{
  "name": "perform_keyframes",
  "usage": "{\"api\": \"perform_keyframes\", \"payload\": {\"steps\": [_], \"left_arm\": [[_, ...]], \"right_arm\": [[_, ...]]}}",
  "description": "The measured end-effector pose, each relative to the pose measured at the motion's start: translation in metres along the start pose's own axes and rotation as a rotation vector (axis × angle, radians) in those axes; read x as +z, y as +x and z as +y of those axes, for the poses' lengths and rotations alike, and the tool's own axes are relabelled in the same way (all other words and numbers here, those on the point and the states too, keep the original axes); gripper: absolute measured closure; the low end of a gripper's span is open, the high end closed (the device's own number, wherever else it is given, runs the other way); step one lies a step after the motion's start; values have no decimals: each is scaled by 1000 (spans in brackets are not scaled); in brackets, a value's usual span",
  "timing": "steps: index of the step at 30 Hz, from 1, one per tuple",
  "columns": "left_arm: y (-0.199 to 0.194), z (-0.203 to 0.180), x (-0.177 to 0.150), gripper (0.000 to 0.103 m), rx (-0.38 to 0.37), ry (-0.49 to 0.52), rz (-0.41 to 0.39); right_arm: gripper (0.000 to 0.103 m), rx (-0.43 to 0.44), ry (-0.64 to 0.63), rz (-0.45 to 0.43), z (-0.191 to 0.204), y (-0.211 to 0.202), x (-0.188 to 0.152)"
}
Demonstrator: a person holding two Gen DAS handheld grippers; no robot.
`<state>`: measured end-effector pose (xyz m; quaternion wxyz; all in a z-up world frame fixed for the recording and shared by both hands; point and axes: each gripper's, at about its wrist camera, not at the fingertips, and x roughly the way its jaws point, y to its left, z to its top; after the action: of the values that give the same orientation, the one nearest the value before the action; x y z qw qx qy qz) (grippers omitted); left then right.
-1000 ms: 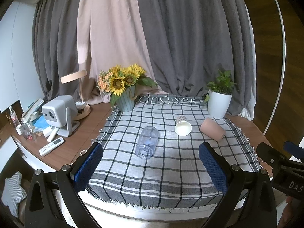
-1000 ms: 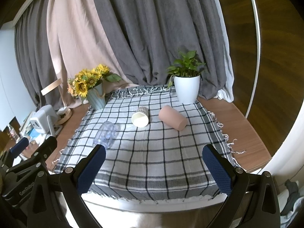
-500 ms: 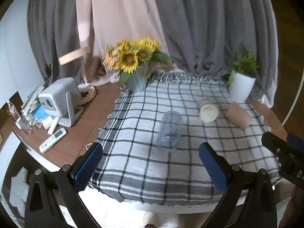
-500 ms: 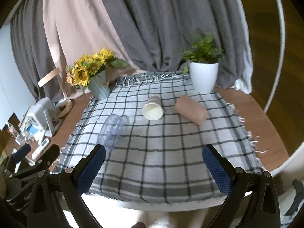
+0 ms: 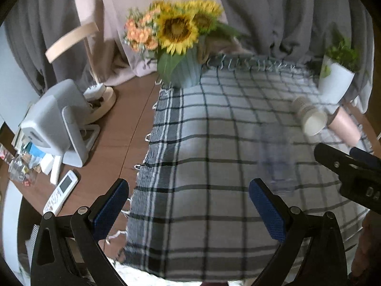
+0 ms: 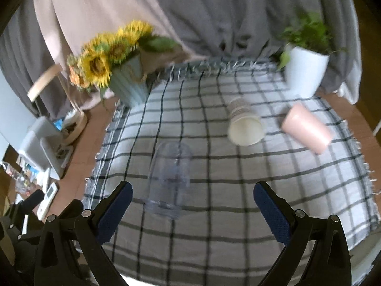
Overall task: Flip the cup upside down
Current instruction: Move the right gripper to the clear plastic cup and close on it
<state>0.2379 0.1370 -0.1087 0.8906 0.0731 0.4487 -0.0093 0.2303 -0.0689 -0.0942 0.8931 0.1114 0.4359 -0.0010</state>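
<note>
Clear plastic cup [image 6: 169, 177] lying sideways, woven checked cloth [image 6: 238, 190], ribbed paper cup [image 6: 245, 126]

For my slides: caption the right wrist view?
Open right gripper nears a clear cup lying on the checked cloth.

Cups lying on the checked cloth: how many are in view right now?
3, all on their sides: a clear cup nearest the right gripper, a white paper cup mid-cloth, a pink cup toward the right edge. None seems hidden.
</note>
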Motion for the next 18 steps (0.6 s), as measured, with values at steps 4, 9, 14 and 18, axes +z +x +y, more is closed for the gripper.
{"api": "perform_keyframes", "payload": {"steps": [4,9,14,18], "left_arm": [[32,8,6,0,3,34,65],[63,15,10,0,-5,67,133],[81,16,15,0,-12,83,150],[91,16,18,0,-12,95,158]], "right_arm": [[1,-8,-5,60,20,43,5],[1,-30,25,129,30,87,10],[5,-44,71,193,27,118,9],[10,-52,89,227,27,135,7]]}}
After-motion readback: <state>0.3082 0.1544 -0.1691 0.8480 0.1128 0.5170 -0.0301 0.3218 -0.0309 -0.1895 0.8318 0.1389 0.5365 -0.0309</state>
